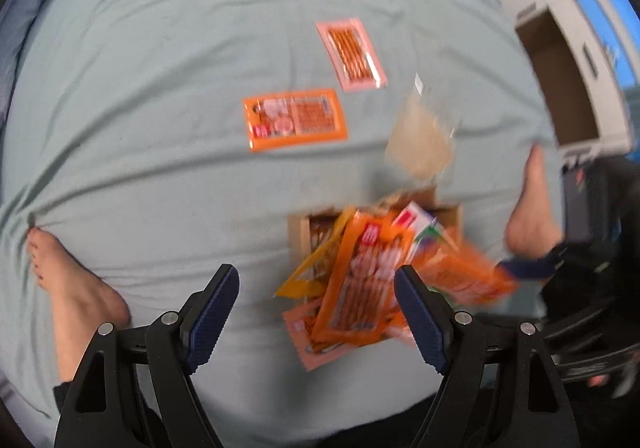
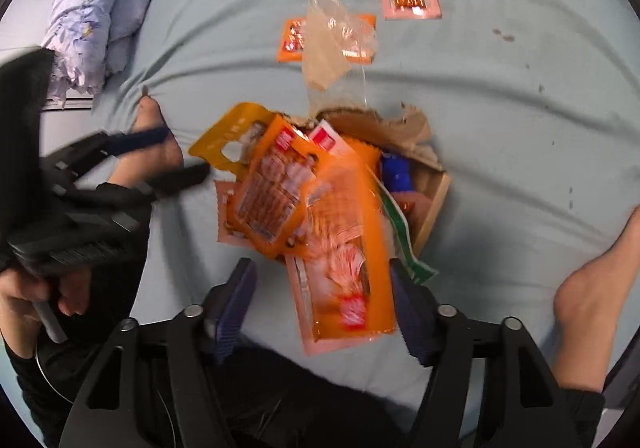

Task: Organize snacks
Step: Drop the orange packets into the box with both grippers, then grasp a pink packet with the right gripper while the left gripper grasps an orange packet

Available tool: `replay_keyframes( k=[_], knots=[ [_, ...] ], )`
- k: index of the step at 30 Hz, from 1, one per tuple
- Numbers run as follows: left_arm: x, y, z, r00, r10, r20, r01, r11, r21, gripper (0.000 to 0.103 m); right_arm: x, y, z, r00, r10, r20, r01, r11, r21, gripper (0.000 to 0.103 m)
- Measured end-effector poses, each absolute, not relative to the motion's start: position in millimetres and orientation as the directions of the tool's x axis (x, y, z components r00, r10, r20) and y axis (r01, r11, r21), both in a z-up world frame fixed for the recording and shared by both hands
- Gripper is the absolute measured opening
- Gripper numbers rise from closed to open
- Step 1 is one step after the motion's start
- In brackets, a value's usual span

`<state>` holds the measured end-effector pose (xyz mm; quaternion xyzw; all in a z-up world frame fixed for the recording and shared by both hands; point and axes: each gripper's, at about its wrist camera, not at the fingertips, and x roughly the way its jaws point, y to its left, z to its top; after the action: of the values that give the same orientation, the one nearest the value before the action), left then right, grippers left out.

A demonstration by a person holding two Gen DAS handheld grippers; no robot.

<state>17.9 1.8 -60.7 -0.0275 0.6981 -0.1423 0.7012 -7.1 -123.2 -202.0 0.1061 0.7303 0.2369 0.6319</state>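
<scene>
Two grippers hang over a pale green bedsheet [image 1: 140, 88], both with jaws parted and grasping nothing: the left gripper [image 1: 316, 312] at lower centre of its view, the right gripper [image 2: 324, 304] straddling an orange snack packet [image 2: 344, 248]. Beyond, at mid-frame, a heap of packets spills from a cardboard box [image 2: 432, 192]. Farther up lie an orange packet [image 1: 294, 118] and a pink packet [image 1: 352, 54].
</scene>
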Motion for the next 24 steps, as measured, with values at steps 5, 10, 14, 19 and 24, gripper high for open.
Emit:
replay_keyframes(
  k=[5,10,14,19,24],
  knots=[
    [27,21,-47,0.032,-0.297,-0.954,0.072,0.953,-0.294,0.081,-4,-139,-202,-0.161,0.408,-0.899,-0.112,0.897,0.427,0.066],
    [29,22,-49,0.04,-0.282,-0.958,0.064,0.958,-0.28,0.081,6,-183,-190,-0.035,0.409,-0.912,0.045,0.912,0.408,0.066],
    [29,20,-58,0.009,-0.257,-0.966,0.077,0.964,-0.255,0.081,6,-214,-181,0.066,0.392,-0.918,0.109,0.911,0.397,0.066],
    [35,27,-63,0.02,-0.216,-0.976,0.037,0.976,-0.215,0.081,3,-223,-161,0.244,0.291,-0.925,0.02,0.952,0.305,0.066],
    [52,21,-71,0.06,-0.121,-0.991,0.021,0.993,-0.12,0.084,6,-192,-156,0.348,0.129,-0.928,-0.172,0.982,0.072,0.066]
  ],
)
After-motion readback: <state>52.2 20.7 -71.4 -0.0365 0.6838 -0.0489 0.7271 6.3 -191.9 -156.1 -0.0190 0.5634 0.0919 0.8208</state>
